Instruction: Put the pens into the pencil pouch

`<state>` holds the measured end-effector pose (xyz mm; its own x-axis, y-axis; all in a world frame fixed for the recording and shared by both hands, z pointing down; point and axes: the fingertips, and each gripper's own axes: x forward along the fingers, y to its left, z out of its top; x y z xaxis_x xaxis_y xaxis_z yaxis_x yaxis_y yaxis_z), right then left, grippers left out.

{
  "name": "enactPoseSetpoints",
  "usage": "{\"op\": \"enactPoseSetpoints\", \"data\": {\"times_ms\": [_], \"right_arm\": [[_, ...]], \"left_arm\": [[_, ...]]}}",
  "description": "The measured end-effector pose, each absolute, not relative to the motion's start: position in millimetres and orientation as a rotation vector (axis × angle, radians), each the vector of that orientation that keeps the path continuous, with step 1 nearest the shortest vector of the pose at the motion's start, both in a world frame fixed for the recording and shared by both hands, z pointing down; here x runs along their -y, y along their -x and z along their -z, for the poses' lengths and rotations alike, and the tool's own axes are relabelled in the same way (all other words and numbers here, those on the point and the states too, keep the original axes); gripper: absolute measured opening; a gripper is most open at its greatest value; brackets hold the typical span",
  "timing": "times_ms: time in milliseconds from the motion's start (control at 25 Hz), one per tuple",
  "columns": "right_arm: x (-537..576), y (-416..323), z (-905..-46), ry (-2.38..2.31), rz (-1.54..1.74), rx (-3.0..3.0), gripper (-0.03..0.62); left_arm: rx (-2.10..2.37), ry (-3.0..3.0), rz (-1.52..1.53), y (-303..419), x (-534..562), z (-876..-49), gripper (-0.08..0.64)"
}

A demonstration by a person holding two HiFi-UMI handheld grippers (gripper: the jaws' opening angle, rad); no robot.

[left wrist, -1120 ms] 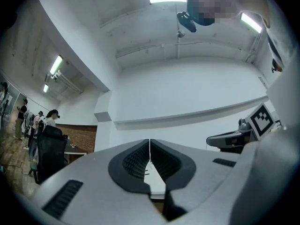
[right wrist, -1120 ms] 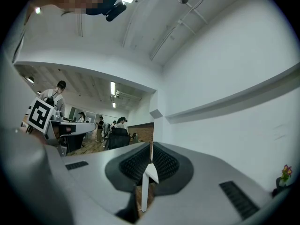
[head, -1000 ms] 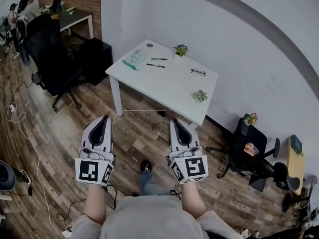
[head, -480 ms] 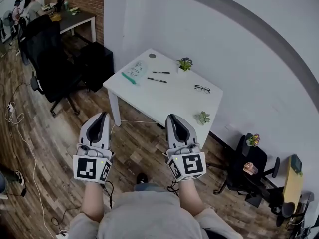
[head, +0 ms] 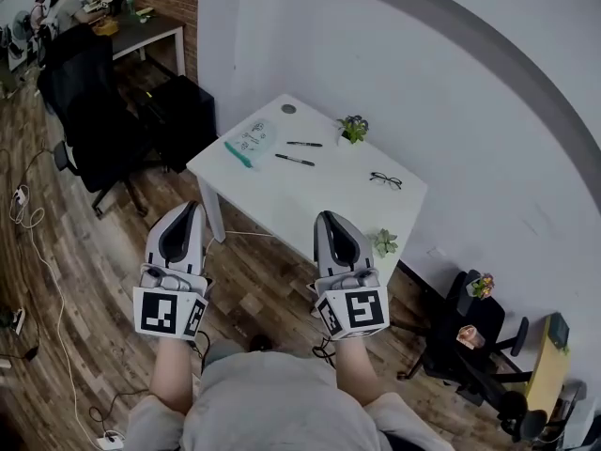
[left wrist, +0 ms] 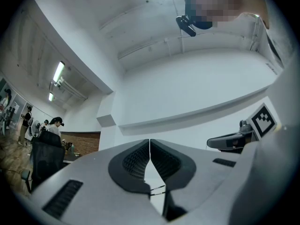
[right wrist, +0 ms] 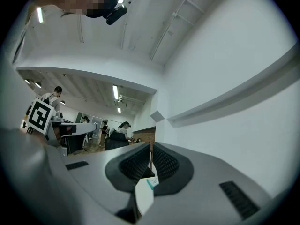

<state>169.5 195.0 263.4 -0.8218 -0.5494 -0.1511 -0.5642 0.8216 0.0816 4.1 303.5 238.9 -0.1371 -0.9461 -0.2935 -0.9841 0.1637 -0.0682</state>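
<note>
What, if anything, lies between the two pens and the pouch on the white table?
Nothing visible. The nearer pen and the farther pen lie beside the pouch, only bare table between. The plant behind them and the glasses sit off to the side.

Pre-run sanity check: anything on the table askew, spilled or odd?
Nothing stands out. On the white table the pencil pouch, far pen, near pen and glasses lie flat; far plant and corner plant stand upright. The left gripper and right gripper are shut, empty, short of the table.
</note>
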Motion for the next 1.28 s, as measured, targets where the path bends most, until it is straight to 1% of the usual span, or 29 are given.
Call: {"op": "enactPoseSetpoints", "data": {"times_ms": [280, 600, 1280], "right_arm": [[-167, -154, -272, 0.873, -0.145, -2.891, 0.037], [-115, -125, -274, 0.944, -0.136, -2.874, 0.037], [-2, 3, -265, 1.097, -0.148, -2.828, 0.037]], "left_arm": [[-2.198, 1.866, -0.197, 14, -277, -248, 0.026], [-2.144, 1.929, -0.189, 47, -218, -253, 0.026], [-2.007, 2.083, -0.174, 170, -84, -247, 0.026]]}}
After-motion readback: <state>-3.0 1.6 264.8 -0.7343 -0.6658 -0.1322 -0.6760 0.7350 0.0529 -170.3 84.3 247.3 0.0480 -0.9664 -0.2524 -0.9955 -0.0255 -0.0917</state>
